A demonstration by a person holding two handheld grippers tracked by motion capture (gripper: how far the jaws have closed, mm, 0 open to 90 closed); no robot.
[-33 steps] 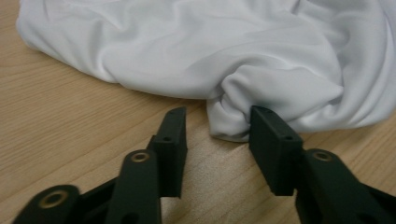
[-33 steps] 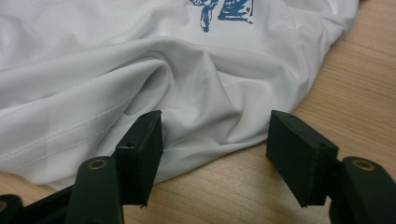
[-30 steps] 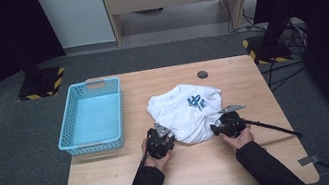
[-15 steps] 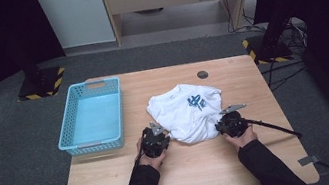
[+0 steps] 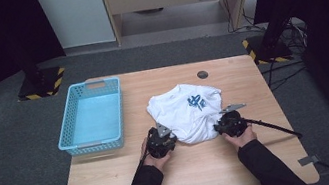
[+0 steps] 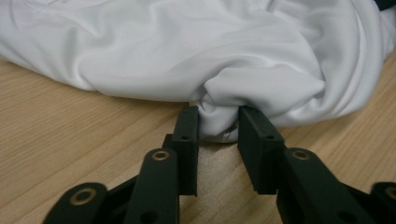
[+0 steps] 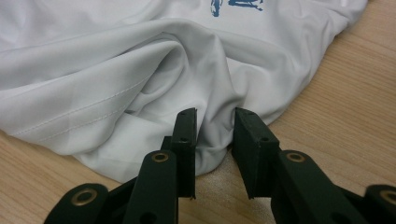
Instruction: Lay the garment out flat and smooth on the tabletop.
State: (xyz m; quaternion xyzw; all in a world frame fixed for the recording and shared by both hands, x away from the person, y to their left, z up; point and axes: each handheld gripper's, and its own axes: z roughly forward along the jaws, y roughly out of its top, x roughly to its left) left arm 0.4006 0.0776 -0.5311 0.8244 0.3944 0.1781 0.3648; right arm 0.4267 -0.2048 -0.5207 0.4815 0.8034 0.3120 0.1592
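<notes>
Between the jaws of the left gripper (image 6: 218, 122) sits a bunched fold of the white T-shirt (image 5: 187, 113); the jaws stand a little apart and both touch the cloth, so they are grasping the T-shirt's hem. How firmly they press, I cannot tell. Past their tips the cloth rises in soft folds and its far part is cut off by the frame. The right gripper (image 7: 215, 122) holds another fold of the same hem in the same way; beyond its tips a blue print is half cut off. From above, the T-shirt lies crumpled on the wooden table (image 5: 207, 176), beside a blue basket (image 5: 94, 146).
</notes>
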